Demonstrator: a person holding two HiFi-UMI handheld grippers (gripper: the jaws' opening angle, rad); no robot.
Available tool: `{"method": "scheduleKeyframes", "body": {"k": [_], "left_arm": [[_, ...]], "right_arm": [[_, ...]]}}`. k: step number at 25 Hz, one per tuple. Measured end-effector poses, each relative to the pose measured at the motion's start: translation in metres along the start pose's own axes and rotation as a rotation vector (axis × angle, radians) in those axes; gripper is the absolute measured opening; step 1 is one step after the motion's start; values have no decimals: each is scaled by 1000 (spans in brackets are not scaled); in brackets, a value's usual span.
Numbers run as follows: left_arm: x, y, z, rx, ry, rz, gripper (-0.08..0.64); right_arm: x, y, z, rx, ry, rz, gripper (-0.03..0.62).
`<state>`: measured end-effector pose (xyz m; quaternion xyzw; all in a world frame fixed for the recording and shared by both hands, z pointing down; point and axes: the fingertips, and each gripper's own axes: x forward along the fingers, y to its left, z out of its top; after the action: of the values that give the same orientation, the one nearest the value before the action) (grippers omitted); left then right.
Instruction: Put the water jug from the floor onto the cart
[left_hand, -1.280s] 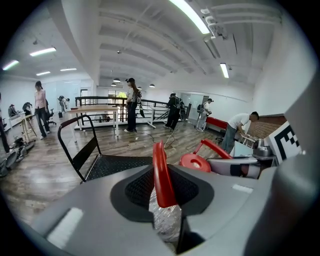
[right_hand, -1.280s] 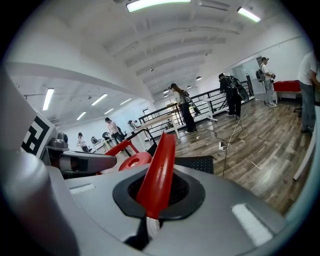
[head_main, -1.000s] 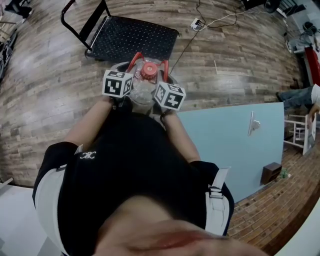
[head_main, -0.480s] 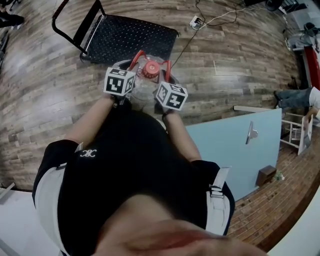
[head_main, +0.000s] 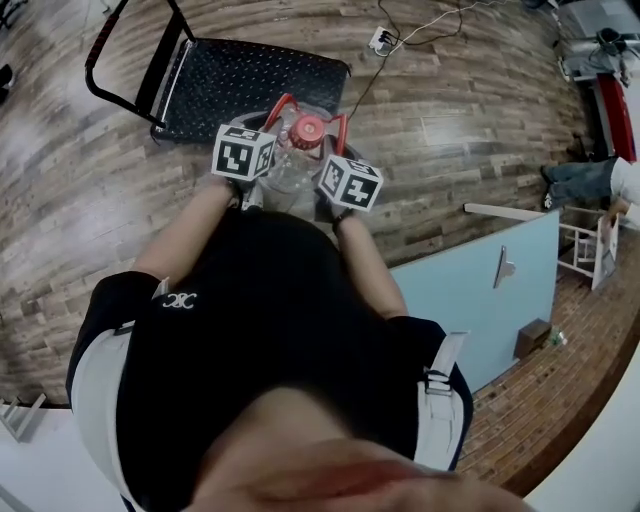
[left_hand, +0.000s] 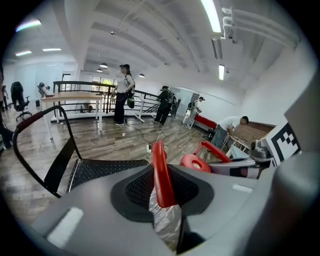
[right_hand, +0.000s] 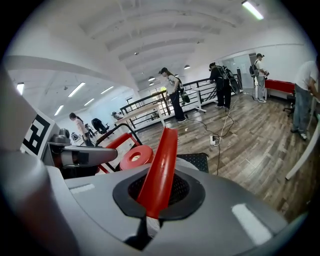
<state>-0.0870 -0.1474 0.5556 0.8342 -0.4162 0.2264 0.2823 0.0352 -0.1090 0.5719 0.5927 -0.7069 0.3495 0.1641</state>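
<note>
Head view: water jug (head_main: 285, 172) hangs at near edge of cart (head_main: 250, 85). Left gripper (left_hand: 162, 200) and right gripper (right_hand: 150, 210) are each clamped on a red handle (right_hand: 160, 165). Risk: a slim handle slips under the load and the jug drops short of the cart.

The left gripper (head_main: 260, 140) and right gripper (head_main: 338, 155) are flanking the jug (head_main: 290, 172), each reaching to one of its red handles (head_main: 276, 108), their marker cubes facing up. The jug's red cap (head_main: 308, 128) is pointing toward the camera. Just beyond it, the black cart (head_main: 250, 80) is sitting on the wood floor (head_main: 90, 200), its push bar (head_main: 118, 48) standing at the left end. A power strip (head_main: 381, 40) with cables is lying past the cart. A pale blue panel (head_main: 490, 300) is lying to the right.
</note>
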Motion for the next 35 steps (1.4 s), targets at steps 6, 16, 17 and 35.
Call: {"method": "scheduleKeyframes", "body": {"k": [6, 16, 17, 35], "left_arm": [[25, 14, 13, -9, 24, -73, 81], [56, 29, 7, -46, 94, -99, 81], [61, 29, 6, -45, 104, -98, 81], [170, 42, -28, -115, 367, -15, 89]], "right_arm": [[19, -6, 7, 28, 55, -64, 15], [48, -20, 1, 56, 128, -75, 20], [51, -22, 0, 58, 134, -76, 20], [150, -108, -23, 105, 381, 27, 17]]}}
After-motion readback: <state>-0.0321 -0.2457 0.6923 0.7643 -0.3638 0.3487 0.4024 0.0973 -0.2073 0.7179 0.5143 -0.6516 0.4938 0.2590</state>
